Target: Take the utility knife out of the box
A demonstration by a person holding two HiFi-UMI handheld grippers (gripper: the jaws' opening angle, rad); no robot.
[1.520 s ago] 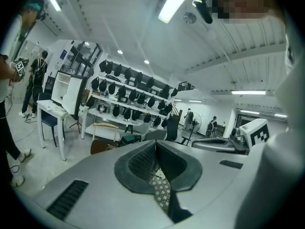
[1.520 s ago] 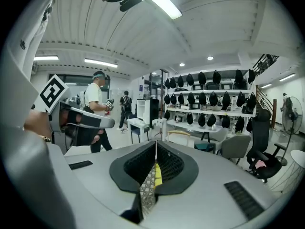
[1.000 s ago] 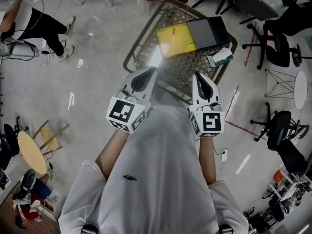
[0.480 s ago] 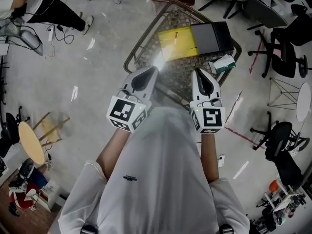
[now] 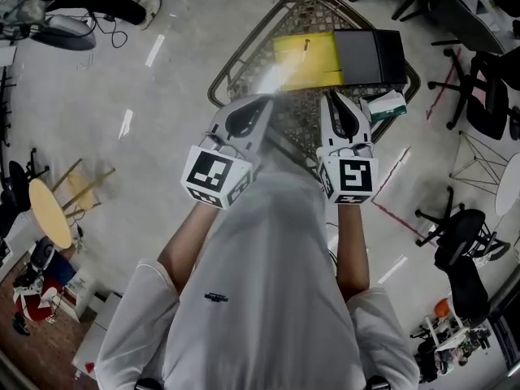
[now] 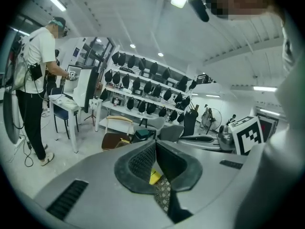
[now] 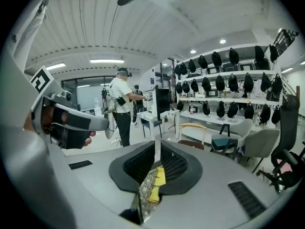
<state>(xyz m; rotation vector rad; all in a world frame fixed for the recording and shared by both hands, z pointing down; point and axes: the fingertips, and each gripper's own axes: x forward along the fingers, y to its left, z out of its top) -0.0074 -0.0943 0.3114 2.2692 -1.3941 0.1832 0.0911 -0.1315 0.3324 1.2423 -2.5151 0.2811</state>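
An open yellow box lies on a wire-mesh table, with its dark lid beside it on the right. A small slim item lies in the box, too small to name. My left gripper hangs over the table's near edge, jaws together and empty. My right gripper is level with it, just short of the box, jaws also together and empty. In the left gripper view the box shows as a bit of yellow under the jaws; in the right gripper view the box shows the same way.
A small green-and-white carton sits at the table's right rim. Office chairs stand to the right and a round wooden table to the left. A person stands at a desk, far left in the left gripper view.
Both grippers have moved forward and a little down toward the table. The box and lid now lie closer to the fingertips. Jaws stay together.
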